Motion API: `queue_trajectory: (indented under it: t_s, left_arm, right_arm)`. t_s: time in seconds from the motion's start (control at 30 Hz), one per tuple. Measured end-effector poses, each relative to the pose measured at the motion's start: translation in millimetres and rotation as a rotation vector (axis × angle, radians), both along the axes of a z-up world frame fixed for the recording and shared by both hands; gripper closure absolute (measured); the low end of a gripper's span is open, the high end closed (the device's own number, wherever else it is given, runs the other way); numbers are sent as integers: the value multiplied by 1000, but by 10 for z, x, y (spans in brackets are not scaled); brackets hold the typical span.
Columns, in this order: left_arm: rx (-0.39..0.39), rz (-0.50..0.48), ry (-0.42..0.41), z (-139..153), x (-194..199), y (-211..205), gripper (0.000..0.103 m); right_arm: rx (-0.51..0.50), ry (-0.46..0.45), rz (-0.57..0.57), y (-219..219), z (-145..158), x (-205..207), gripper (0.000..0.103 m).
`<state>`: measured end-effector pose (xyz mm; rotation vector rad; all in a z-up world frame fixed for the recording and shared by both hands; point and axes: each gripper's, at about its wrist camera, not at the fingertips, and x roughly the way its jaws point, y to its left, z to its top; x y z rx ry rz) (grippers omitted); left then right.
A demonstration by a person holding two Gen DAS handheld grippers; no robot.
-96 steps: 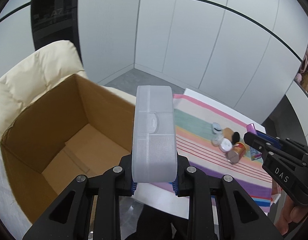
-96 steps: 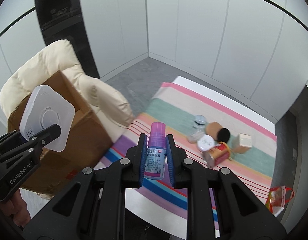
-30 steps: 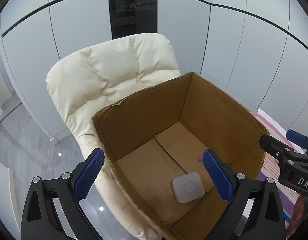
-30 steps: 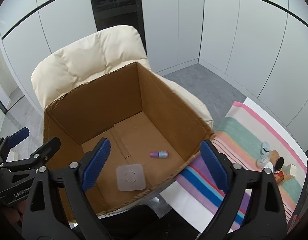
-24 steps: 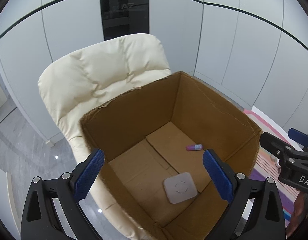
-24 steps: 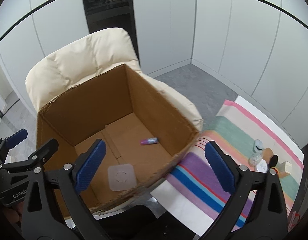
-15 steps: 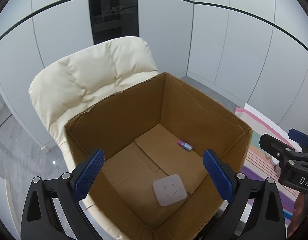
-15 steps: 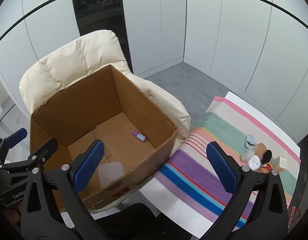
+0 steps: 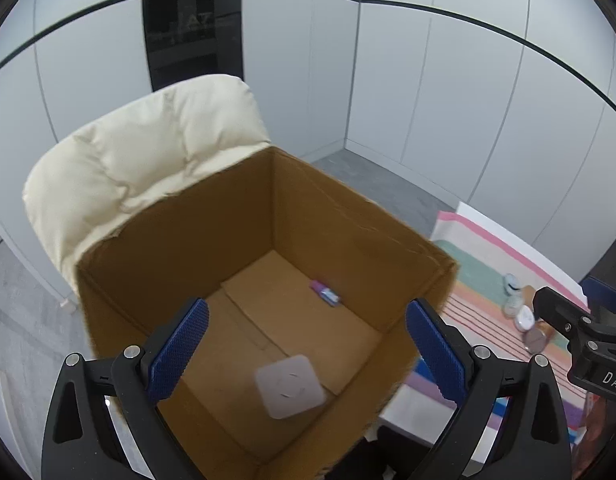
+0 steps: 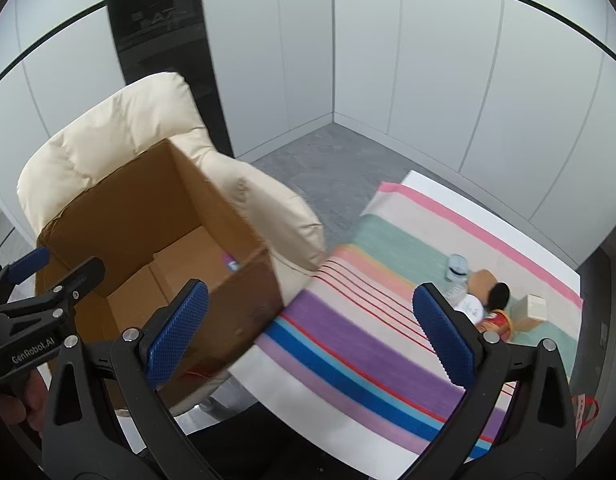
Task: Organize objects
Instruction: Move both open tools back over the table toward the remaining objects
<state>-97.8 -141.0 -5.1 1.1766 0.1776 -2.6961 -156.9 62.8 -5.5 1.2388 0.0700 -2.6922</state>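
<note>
Both claws hang empty and spread wide, with nothing between their blue pads: the left claw (image 9: pixel 306 354) sits above the open cardboard box (image 9: pixel 363 240), and the right claw (image 10: pixel 308 332) has swung off the box toward the striped cloth (image 10: pixel 347 320) on the tabletop (image 10: pixel 491 210). A few seconds ago the left claw clamped a translucent white case and the right one a small purple-capped bottle; now the white case (image 9: pixel 288 386) lies flat on the box floor near the front wall, and the purple bottle (image 9: pixel 325 293) lies on its side deeper in the box, toward its right wall, well apart from the case. So two items are put away. The right claw's jaws have just been opening to their widest, with nothing in them. The box itself rests on the cream padded chair (image 9: pixel 148 160). To the right of the box, on the cloth, a small cluster remains: a clear jar (image 10: pixel 456 266), a red can (image 10: pixel 495 322), a tan cube (image 10: pixel 532 307) and a dark-ended tube among them. Fetching those looks like the job ahead.
</note>
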Motion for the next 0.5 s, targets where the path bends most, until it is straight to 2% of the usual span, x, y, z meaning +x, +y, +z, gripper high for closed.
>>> queue_trajectory:
  t_s: [0.5]
  left_arm:
    - [-23, -129, 4, -20, -194, 701, 3]
  right_arm:
    - [-13, -20, -130, 785, -28, 63, 0]
